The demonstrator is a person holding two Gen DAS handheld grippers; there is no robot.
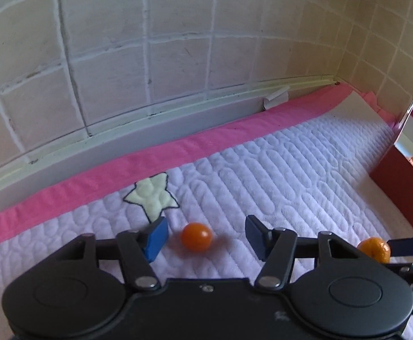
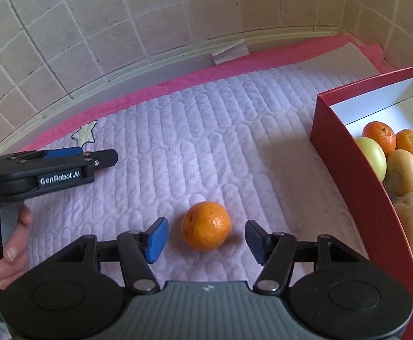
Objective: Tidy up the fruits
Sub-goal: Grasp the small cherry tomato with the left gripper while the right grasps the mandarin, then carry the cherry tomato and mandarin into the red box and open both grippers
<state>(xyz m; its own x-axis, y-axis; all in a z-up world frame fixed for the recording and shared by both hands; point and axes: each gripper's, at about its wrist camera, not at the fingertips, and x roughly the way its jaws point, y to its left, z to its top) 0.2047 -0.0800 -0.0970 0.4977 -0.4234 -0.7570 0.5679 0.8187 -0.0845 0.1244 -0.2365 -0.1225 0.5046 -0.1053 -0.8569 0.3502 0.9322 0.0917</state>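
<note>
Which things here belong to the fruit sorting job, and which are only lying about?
Belong to the job:
- small orange fruit between the open left gripper fingers
- mandarin between the open right gripper fingers
- red box already holding fruit

Just lying about:
- quilted white mat
- pink cloth under it
- star patch
- tiled wall

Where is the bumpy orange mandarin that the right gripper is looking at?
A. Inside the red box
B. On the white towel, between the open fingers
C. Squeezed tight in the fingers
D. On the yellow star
B: the bumpy orange mandarin lies on the quilted white towel, with the right gripper open around it, its blue pads not touching.
</note>
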